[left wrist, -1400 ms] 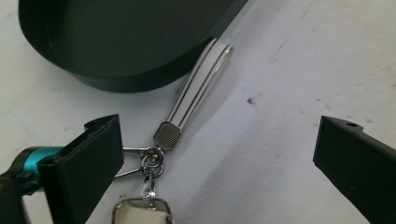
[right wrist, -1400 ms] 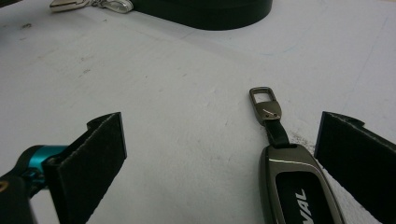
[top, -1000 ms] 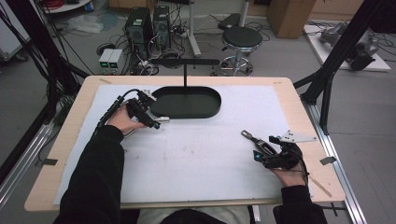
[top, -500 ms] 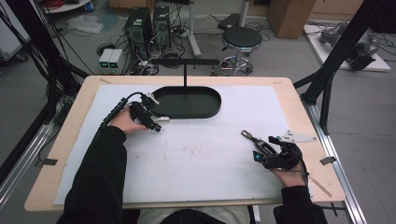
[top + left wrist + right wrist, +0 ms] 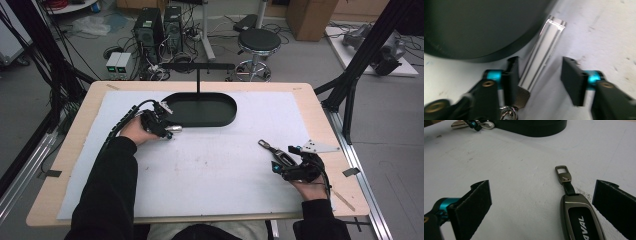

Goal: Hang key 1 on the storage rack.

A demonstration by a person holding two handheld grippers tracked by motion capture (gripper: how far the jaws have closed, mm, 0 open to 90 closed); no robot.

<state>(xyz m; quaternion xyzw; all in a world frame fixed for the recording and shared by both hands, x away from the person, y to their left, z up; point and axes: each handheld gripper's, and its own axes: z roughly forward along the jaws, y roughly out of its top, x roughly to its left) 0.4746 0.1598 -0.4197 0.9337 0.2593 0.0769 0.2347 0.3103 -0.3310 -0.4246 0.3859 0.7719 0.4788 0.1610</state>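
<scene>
While the left hand-held gripper (image 5: 540,75) lies low on the white mat (image 5: 210,165), its jaws have just been closing around a silver metal bar (image 5: 541,52). One pad seems to touch the near end of the bar, and the other pad is apart from it with a clear gap, so the bar is between the jaws but not clamped. The bar lies on the mat just beside the curved edge of the black oval base (image 5: 202,109), almost touching the rim. A ribbed dark piece and a small ring hang at the near end of the bar. From the base a thin black post with a crossbar rises at its far side.

The right hand-held gripper (image 5: 541,202) rests well apart from the black oval base, toward the near right side of the table (image 5: 320,100). Its jaws stand wide apart, and a grey key fob (image 5: 580,217) with a metal clip on a short strap lies between them on the mat, closer to one pad but free of both.

Between the base and the key fob the mat gives wide open room. The base itself sits near the far edge of the mat.
</scene>
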